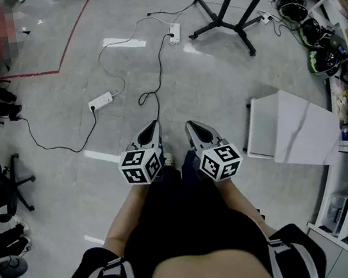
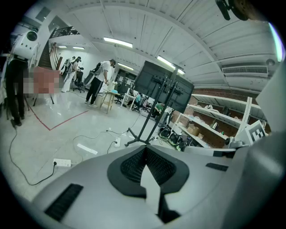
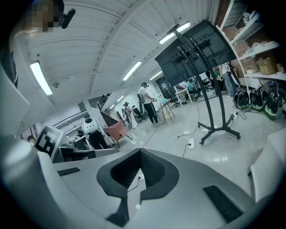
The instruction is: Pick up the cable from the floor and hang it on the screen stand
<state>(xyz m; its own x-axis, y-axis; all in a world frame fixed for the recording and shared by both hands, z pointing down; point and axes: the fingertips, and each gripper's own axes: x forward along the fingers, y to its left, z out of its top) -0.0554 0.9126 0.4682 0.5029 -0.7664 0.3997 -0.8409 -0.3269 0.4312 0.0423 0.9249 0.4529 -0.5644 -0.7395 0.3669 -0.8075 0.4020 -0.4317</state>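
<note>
Cable [image 1: 160, 66] lies on floor [image 1: 101, 172] beyond closed left claw [image 1: 154, 125] and right claw [image 1: 190, 125].

No word, brand or number is legible; the only signs are black-and-white square markers on the cubes of the left gripper [image 1: 153, 128] and right gripper [image 1: 193, 127].

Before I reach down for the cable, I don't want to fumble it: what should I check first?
1. Cable on the floor ahead, in view: ok.
2. Left hand-held gripper open: not ok, shut and empty.
3. Right hand-held gripper open: not ok, shut and empty.
4. Stand upright, in view: ok.
5. Cable free of the power strip: cannot tell.
</note>
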